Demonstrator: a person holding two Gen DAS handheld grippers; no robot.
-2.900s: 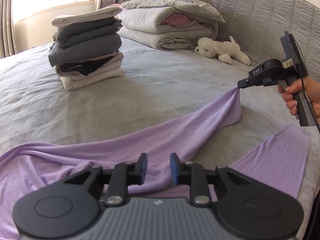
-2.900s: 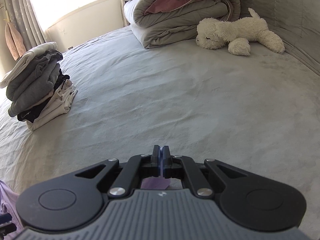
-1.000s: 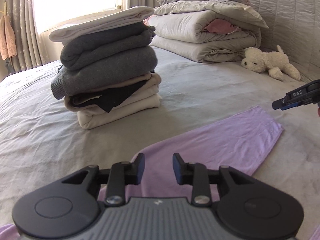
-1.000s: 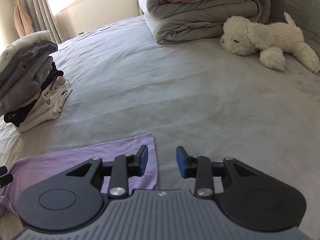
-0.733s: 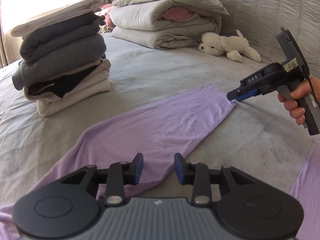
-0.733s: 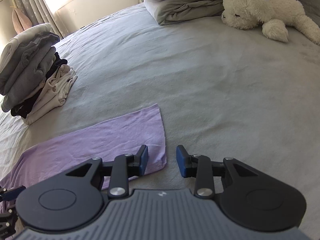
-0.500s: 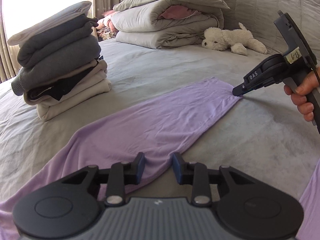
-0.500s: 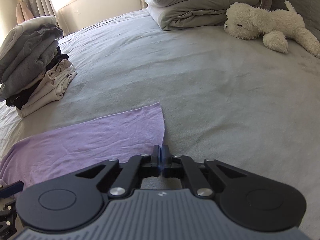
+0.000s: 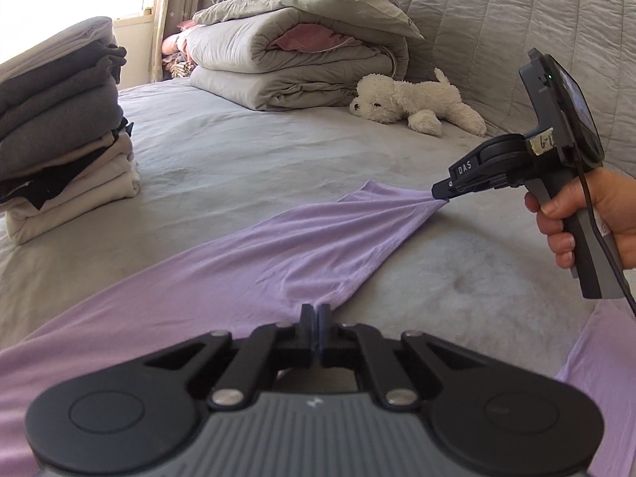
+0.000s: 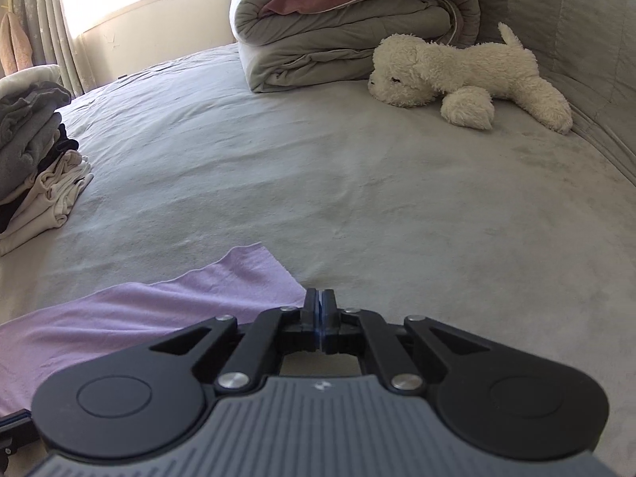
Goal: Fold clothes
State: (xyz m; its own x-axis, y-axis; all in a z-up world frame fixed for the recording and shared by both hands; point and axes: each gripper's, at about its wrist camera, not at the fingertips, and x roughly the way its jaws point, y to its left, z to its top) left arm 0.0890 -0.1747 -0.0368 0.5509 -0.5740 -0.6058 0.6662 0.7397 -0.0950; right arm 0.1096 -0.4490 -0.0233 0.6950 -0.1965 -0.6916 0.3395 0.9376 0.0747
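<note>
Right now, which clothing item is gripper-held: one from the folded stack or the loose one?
The loose lilac garment, spread across the bed; both grippers are shut on its edge. The folded stack sits untouched beside it.

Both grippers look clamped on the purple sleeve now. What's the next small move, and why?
Probably lift both ends together and carry the sleeve across toward the garment's body. The left gripper is shut on its near edge and the right gripper on the cuff end, with the cloth drawn into creases between them, so it is held at both ends for a fold.
</note>
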